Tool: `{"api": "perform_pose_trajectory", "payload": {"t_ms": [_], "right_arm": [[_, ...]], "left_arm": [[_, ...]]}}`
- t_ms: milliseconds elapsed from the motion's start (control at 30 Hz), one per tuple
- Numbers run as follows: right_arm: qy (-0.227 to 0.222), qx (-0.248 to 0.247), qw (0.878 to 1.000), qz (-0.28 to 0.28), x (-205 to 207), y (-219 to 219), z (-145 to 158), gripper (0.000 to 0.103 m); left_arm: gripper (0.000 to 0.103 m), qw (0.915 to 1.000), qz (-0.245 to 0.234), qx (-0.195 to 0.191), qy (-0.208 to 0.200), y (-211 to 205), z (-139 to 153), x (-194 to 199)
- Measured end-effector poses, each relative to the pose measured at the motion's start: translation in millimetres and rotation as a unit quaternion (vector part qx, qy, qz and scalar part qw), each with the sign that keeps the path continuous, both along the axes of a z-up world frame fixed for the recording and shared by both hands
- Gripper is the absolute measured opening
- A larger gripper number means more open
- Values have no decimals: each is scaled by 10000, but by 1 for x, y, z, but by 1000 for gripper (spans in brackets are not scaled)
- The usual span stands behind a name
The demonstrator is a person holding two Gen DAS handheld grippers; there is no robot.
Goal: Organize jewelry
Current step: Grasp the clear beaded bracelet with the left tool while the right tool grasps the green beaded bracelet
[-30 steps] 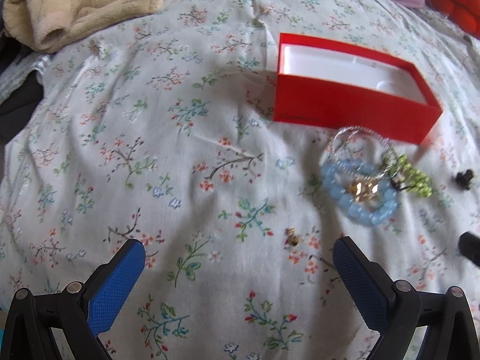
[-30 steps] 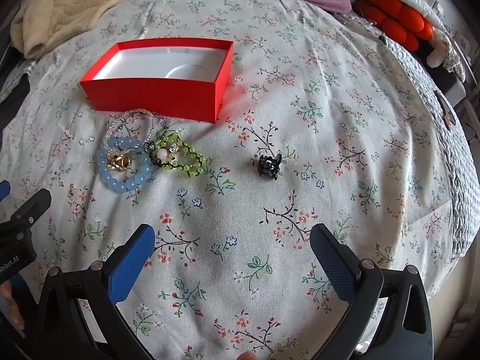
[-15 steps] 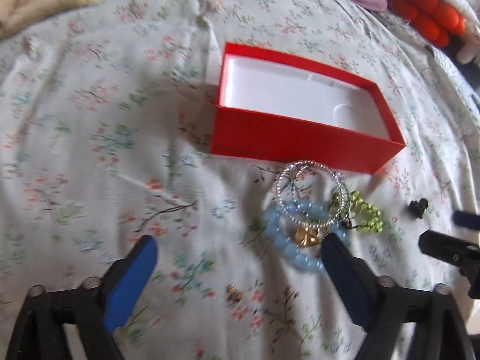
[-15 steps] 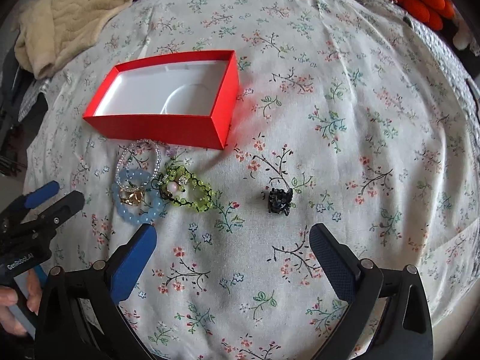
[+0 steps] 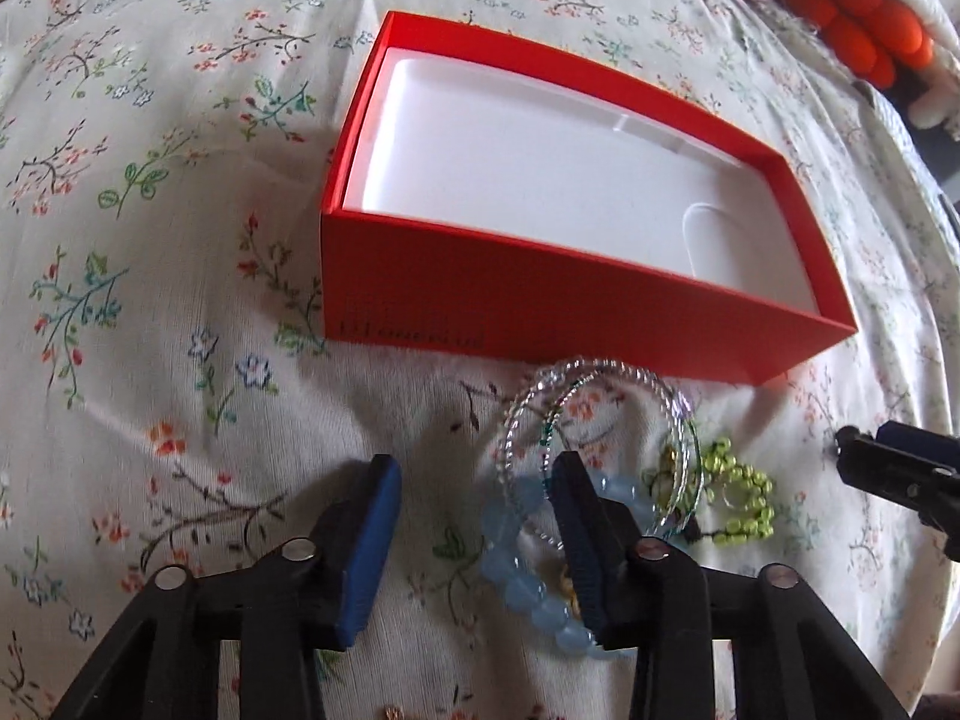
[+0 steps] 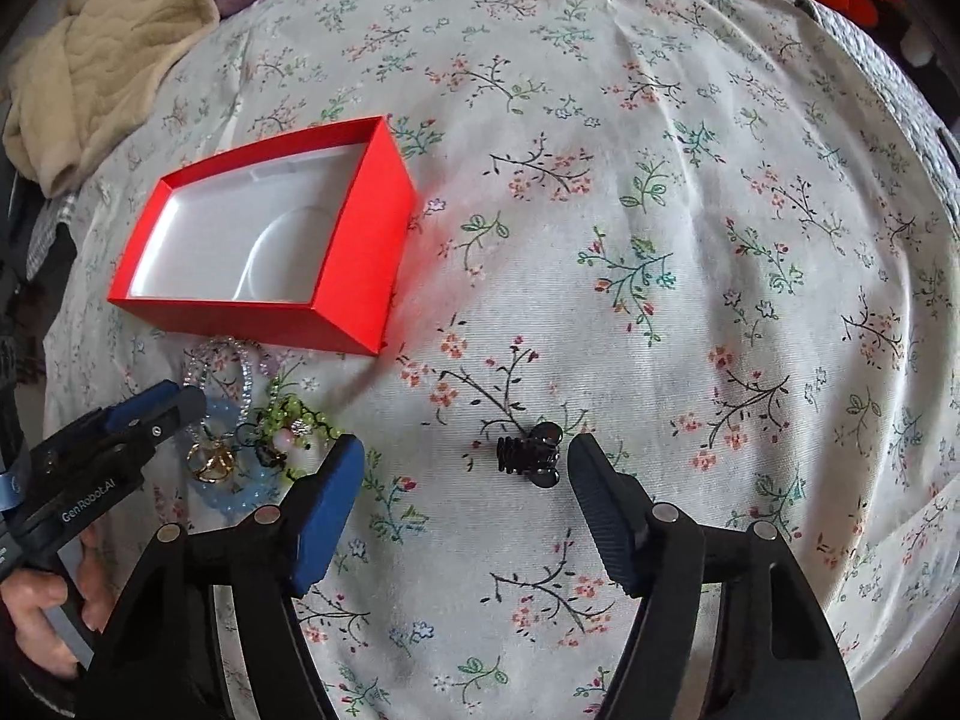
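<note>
An open red box (image 5: pixel 564 312) with a white lining lies on the flowered bedspread; it also shows in the right wrist view (image 6: pixel 264 300). In front of it lie a clear bead bracelet (image 5: pixel 528 402), a light blue bead bracelet (image 5: pixel 516 576) and a green bead bracelet (image 5: pixel 744 498). My left gripper (image 5: pixel 474 474) is open and low over the pile, its right finger inside the bracelet loops. A small black hair claw (image 6: pixel 531 456) lies between the tips of my open right gripper (image 6: pixel 465 456).
A beige blanket (image 6: pixel 102 60) is bunched at the far left. An orange knitted cushion (image 5: pixel 852 12) lies at the far right. The bedspread falls away at the right edge (image 6: pixel 936 360).
My left gripper has moved forward and down onto the bracelet pile and narrowed its opening. My right gripper has moved forward and down until the black hair claw lies between its tips.
</note>
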State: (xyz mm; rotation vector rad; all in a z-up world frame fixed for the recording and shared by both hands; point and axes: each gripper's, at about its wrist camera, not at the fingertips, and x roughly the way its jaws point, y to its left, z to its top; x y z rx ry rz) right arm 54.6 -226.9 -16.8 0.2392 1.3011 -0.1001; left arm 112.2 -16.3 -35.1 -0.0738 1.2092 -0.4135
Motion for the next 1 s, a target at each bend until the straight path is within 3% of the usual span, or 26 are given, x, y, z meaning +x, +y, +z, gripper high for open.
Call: {"api": "perform_pose_trajectory", "payload": {"t_ms": [67, 133, 233, 700, 933, 1000], "right_arm": [[50, -33, 10000, -21, 0, -2, -3, 73], [69, -27, 10000, -5, 1, -3, -4, 73], [78, -38, 10000, 24, -4, -4, -3, 73], [-110, 258, 9991, 325, -8, 18, 7, 73], [23, 354, 9984, 450, 7, 33, -12, 41], [77, 264, 9983, 523, 11, 39, -20, 37]], "left_arm": [[31, 10000, -39, -45, 25, -2, 0, 2], [13, 9999, -120, -71, 50, -4, 0, 3], [1, 9997, -255, -25, -6, -7, 4, 2], [0, 9998, 90, 90, -157, 42, 26, -13], [1, 9981, 297, 456, -273, 64, 20, -9], [5, 9978, 351, 505, -229, 66, 14, -5]]}}
